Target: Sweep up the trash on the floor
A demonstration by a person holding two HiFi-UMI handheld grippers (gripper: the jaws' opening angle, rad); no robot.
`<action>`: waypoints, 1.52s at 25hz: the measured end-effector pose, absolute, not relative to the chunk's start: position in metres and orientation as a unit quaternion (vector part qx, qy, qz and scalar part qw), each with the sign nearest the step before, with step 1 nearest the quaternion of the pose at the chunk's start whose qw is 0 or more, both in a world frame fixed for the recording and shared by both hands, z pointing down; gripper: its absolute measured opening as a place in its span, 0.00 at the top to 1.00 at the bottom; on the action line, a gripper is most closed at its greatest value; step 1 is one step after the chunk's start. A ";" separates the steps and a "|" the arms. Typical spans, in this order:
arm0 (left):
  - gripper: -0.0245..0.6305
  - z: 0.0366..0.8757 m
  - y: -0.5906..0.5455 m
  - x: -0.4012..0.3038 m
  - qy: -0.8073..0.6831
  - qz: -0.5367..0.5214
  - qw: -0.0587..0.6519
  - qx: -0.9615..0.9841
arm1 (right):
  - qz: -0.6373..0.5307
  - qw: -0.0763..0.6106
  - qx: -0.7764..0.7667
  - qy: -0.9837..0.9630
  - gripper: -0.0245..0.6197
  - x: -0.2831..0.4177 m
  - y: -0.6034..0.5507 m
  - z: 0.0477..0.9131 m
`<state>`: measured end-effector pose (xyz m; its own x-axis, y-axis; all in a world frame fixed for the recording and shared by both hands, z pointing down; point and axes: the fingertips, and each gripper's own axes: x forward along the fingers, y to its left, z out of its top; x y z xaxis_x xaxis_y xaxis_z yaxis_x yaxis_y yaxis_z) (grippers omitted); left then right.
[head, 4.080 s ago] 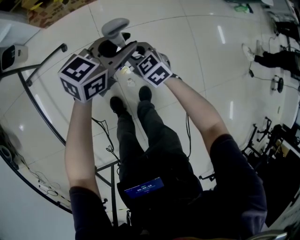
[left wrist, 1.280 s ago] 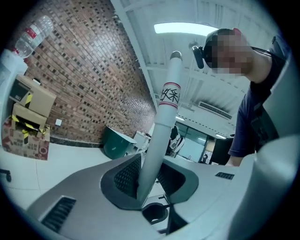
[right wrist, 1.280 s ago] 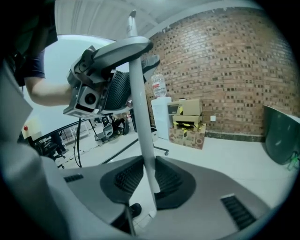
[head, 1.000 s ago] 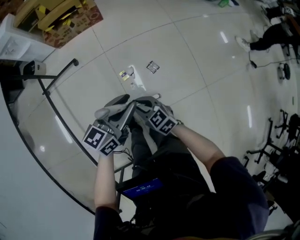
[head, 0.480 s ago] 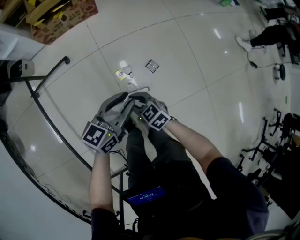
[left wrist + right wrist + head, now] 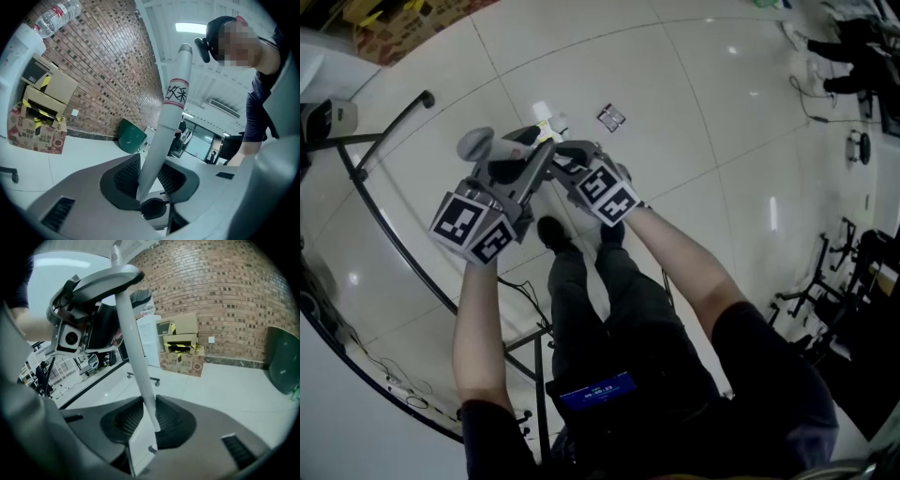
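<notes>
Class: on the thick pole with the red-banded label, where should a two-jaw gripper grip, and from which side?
Take the pole on its plain shaft below the label, from the side, jaws square across: it stands roughly upright, evenly thick there. The left gripper holds it so.

Person with two hand-held grippers: clothing and rig fittings

Left gripper and right gripper: matt grey moulded shells, black ribbed pads lining the jaws, a dark slotted vent on the shell flank. Behind the jaws of each sits a cube faced with black-and-white square markers: left cube, right cube. Worn: dark short-sleeved top; dark trousers; dark shoes; black head-mounted unit; dark waist device with a lit blue screen, well behind both grippers.
</notes>
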<state>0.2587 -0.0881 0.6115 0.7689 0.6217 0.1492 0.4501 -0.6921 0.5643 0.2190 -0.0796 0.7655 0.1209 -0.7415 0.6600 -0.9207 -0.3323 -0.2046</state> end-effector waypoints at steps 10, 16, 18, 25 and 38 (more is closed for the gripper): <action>0.83 0.619 -0.123 0.275 0.300 0.168 0.231 0.910 | 0.346 0.118 0.750 -0.551 0.81 0.234 -0.109 0.770; 0.84 0.616 -0.125 0.278 0.310 0.164 0.217 0.911 | 0.332 0.121 0.763 -0.542 0.81 0.237 -0.113 0.768; 0.84 0.615 -0.122 0.280 0.313 0.164 0.214 0.911 | 0.331 0.122 0.764 -0.540 0.81 0.238 -0.111 0.767; 0.84 0.603 -0.107 0.281 0.332 0.172 0.187 0.908 | 0.332 0.109 0.775 -0.526 0.81 0.245 -0.103 0.757; 0.84 0.583 -0.081 0.264 0.349 0.172 0.176 0.904 | 0.348 0.104 0.759 -0.541 0.81 0.228 -0.084 0.738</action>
<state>0.2639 -0.0806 0.5830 0.6968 0.6923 0.1874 0.5711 -0.6936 0.4390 0.2282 -0.0844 0.7384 0.1733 -0.7481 0.6405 -0.8926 -0.3941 -0.2189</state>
